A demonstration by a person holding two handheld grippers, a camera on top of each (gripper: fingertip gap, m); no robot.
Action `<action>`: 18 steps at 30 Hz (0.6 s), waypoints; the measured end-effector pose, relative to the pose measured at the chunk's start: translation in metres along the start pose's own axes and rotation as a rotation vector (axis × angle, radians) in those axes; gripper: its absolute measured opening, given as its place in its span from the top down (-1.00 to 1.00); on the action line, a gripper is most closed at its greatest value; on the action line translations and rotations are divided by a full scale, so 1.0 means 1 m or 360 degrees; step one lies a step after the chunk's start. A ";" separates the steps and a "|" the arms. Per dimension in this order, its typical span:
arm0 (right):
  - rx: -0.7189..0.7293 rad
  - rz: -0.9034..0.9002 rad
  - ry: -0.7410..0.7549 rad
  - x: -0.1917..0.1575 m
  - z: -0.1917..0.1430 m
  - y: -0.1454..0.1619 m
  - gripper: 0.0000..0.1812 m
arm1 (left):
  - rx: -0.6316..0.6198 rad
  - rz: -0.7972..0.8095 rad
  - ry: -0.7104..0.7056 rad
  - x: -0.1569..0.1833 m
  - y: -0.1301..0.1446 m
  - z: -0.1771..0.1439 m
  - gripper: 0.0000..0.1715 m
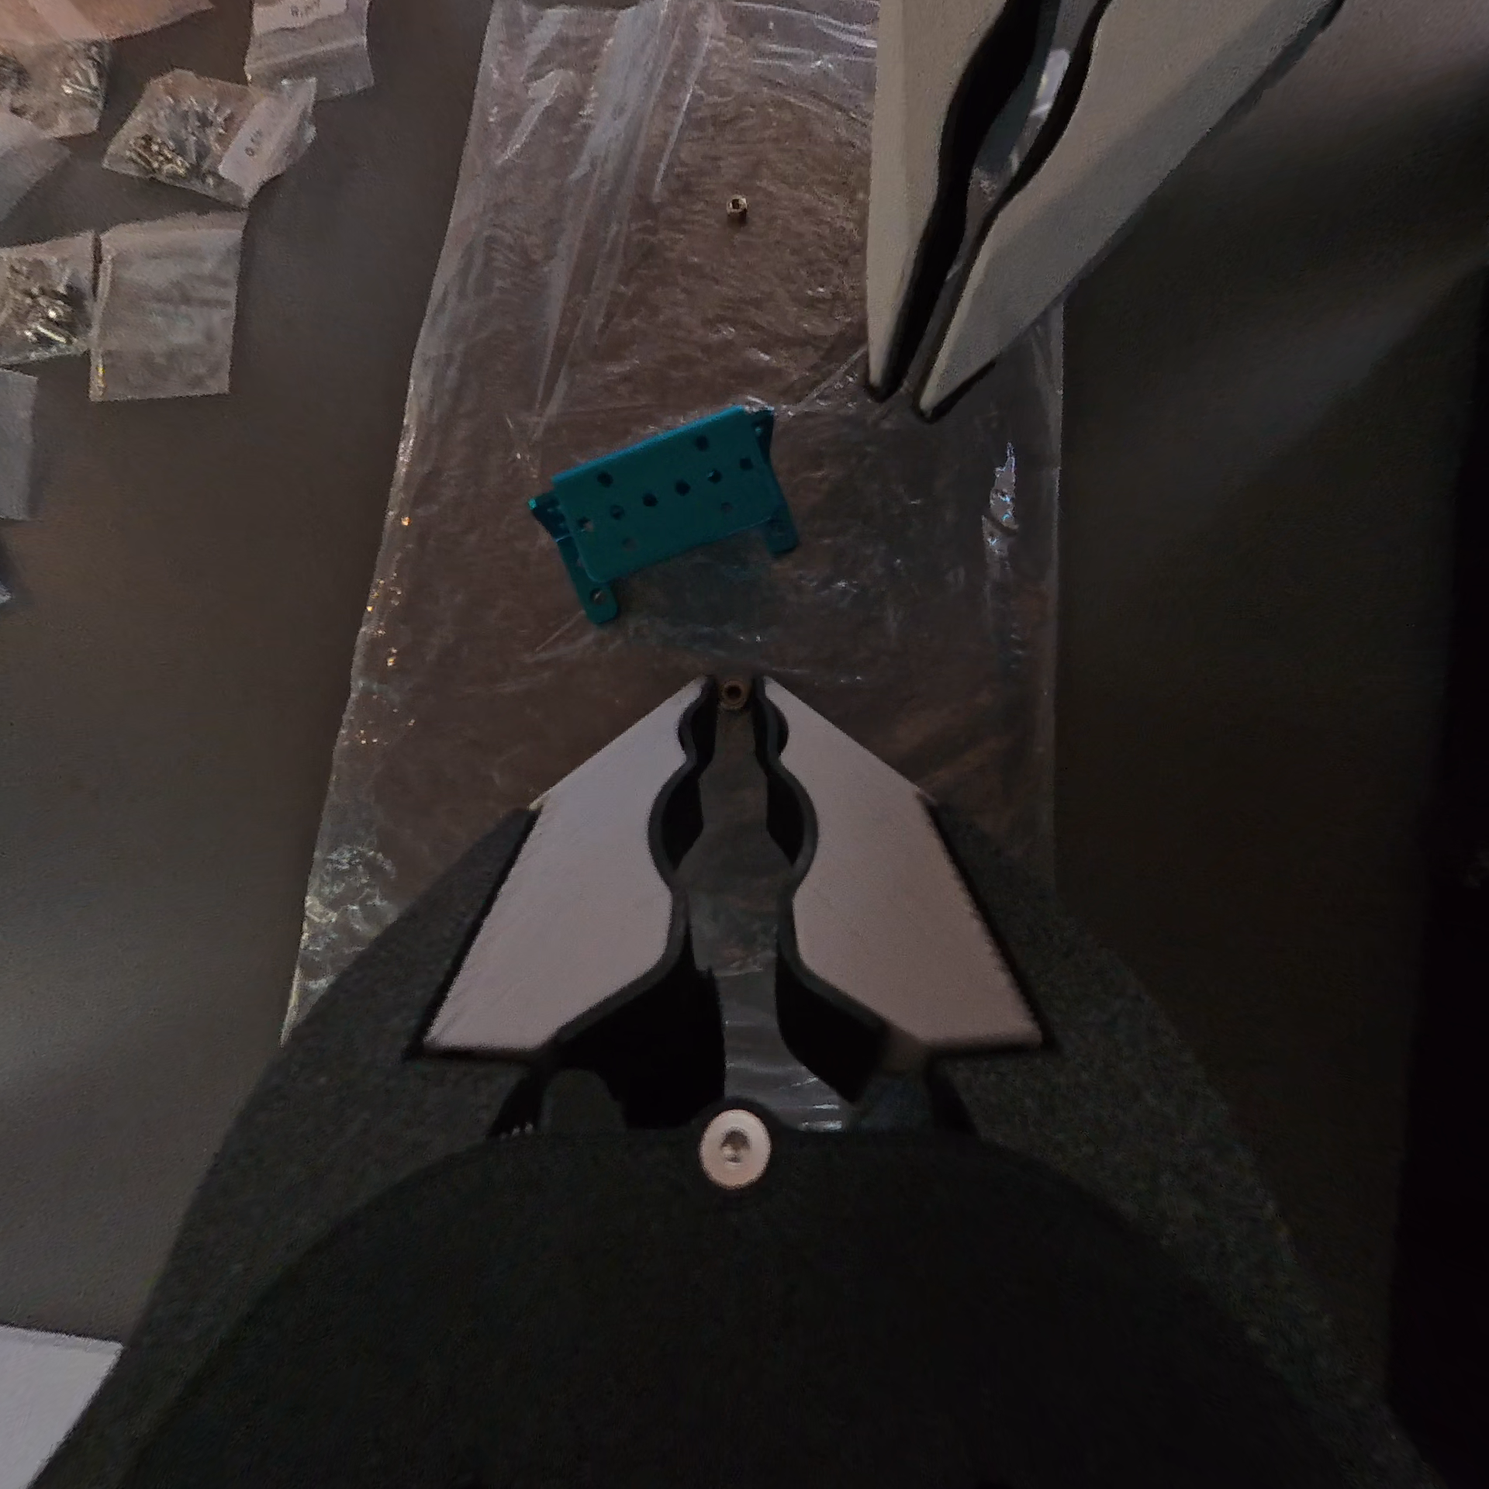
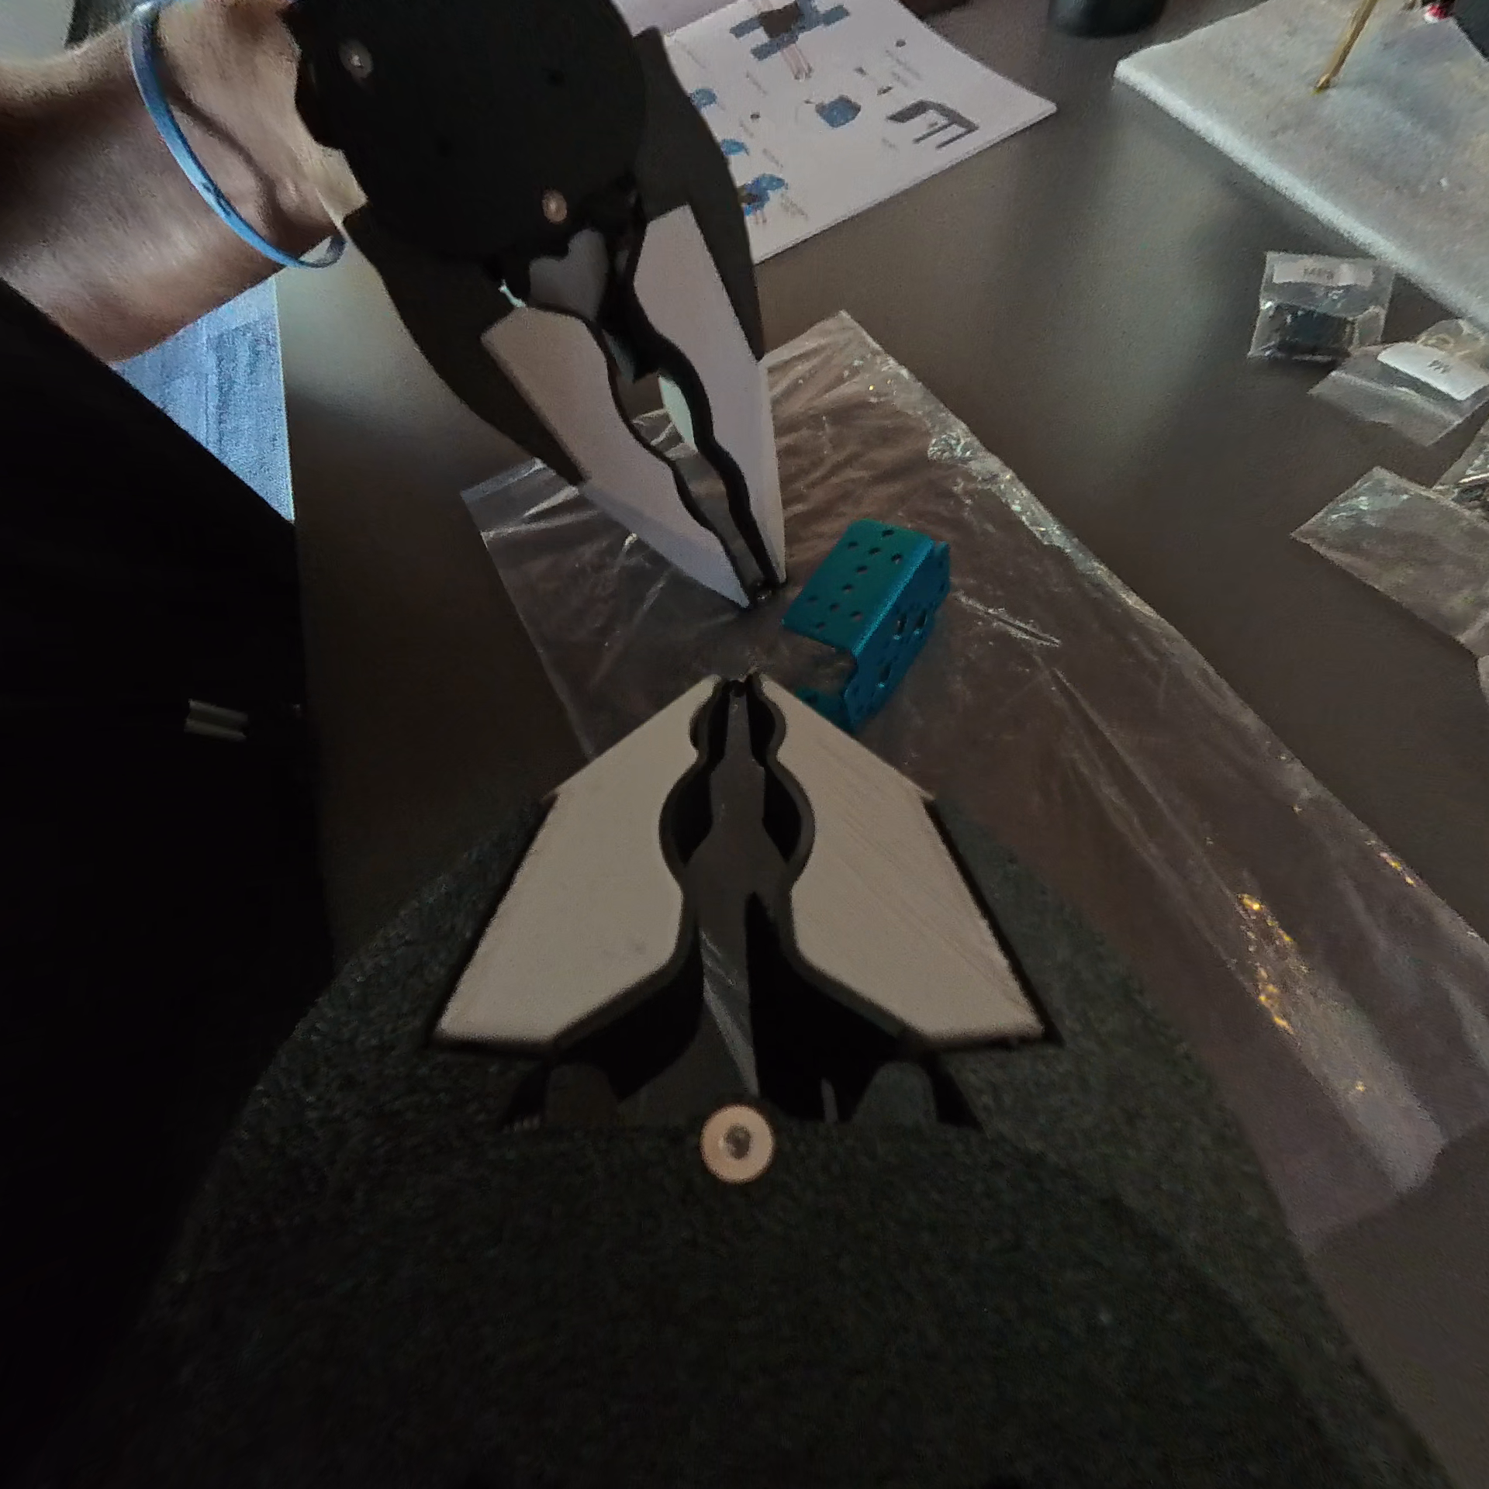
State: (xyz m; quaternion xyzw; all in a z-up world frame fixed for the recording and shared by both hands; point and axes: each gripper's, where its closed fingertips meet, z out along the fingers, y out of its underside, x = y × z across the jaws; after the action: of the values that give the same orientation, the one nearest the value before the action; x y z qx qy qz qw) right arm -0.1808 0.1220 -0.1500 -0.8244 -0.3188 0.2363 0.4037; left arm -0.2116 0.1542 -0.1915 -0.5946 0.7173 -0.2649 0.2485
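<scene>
- Little bags of screws lie at 10 o'clock in the left wrist view, on the dark table.
- Left gripper: its jaws are almost together, w/ a tiny brass nut right betw. the tips. Can't tell if it is squeezed tight or just touched.
- Blue metal bracket w/ lots of holes sits just past those tips, at 12 o'clock, on a clear plastic bag that lies flat.
- A 2nd small nut lies farther up the bag, alone.
- Right gripper: jaws pinched nearly closed, tips down on the bag's edge. Can't tell if they grab it.
- In the right wrist view the bracket is at 1 o'clock, just beside the tips.
- A paper sheet w/ drawings lies at 12 o'clock; more small bags at 2 o'clock.
</scene>
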 end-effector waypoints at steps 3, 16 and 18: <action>0.0005 0.0049 -0.0057 -0.005 0.003 0.002 0.96 | -0.0002 0.0076 -0.0049 0.000 -0.001 0.000 0.92; -0.0078 0.0653 -0.0340 -0.029 0.036 0.002 0.96 | 0.0089 0.0377 -0.0161 0.034 -0.010 -0.007 0.91; -0.0116 0.0681 -0.0332 -0.028 0.038 0.006 0.96 | 0.0086 0.0390 -0.0150 0.036 -0.008 -0.005 0.91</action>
State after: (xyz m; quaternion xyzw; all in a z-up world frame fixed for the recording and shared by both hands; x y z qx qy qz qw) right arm -0.2224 0.1189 -0.1725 -0.8584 -0.1851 0.3885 0.2792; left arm -0.2152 0.1174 -0.1836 -0.5073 0.7647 -0.2235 0.3285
